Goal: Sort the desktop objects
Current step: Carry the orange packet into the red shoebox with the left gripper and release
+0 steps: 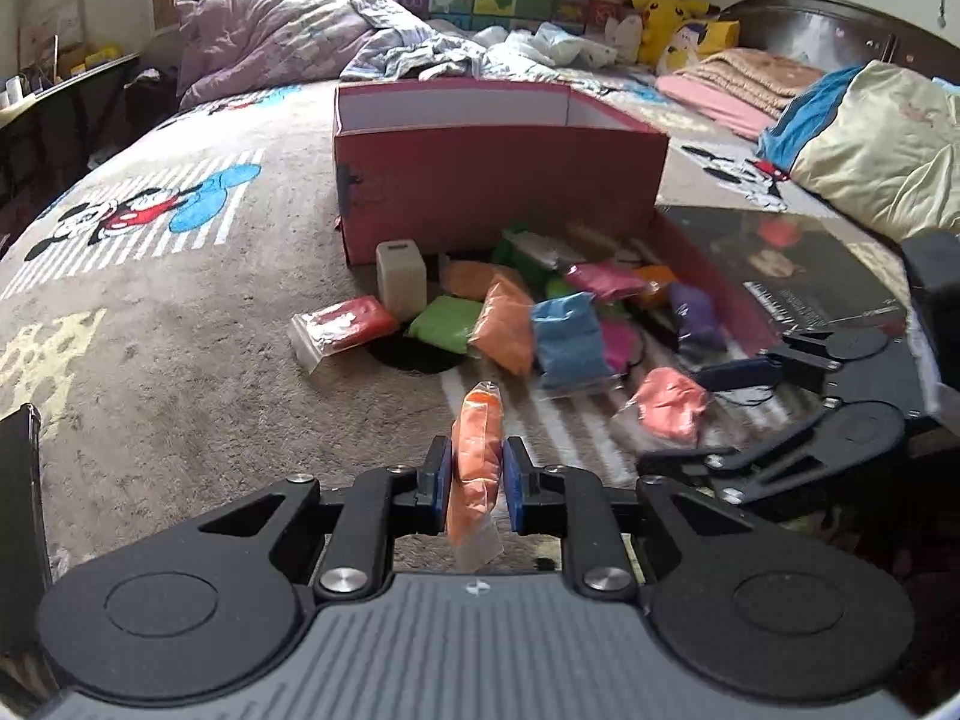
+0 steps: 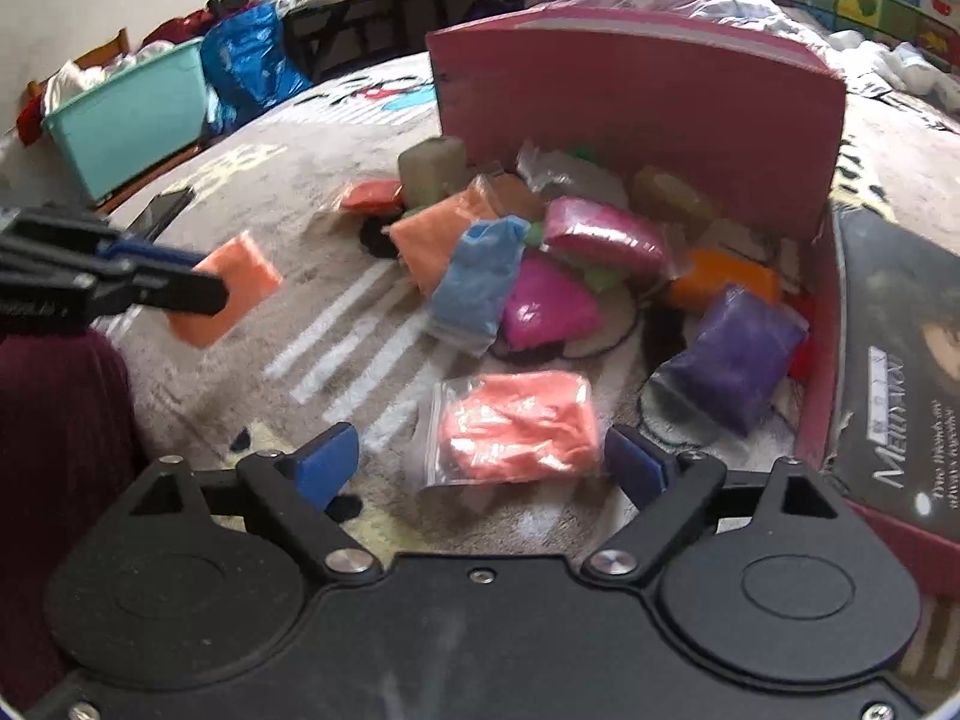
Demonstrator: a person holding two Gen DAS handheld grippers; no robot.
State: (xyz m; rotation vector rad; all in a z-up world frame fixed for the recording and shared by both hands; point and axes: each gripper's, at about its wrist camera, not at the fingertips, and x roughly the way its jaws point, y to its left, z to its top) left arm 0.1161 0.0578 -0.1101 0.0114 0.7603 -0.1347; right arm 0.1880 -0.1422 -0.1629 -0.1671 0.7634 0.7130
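My left gripper (image 1: pixel 477 474) is shut on an orange clay bag (image 1: pixel 476 468) and holds it above the blanket; the same bag (image 2: pixel 231 288) shows at the left of the right wrist view. My right gripper (image 2: pixel 480 468) is open, its jaws on either side of a salmon-pink clay bag (image 2: pixel 516 426) lying on the blanket; that bag also shows in the left wrist view (image 1: pixel 669 402). Beyond lies a pile of bags: blue (image 2: pixel 474 282), magenta (image 2: pixel 552 306), purple (image 2: pixel 729 354), orange (image 2: pixel 444 234). A red box (image 1: pixel 498 186) stands open behind the pile.
A white block (image 1: pixel 401 276), a red bag (image 1: pixel 342 327) and a green bag (image 1: pixel 444 321) lie left of the pile. The box's dark lid (image 2: pixel 900 360) lies at the right. A teal bin (image 2: pixel 126 114) stands beside the bed. Pillows and quilts lie at the back.
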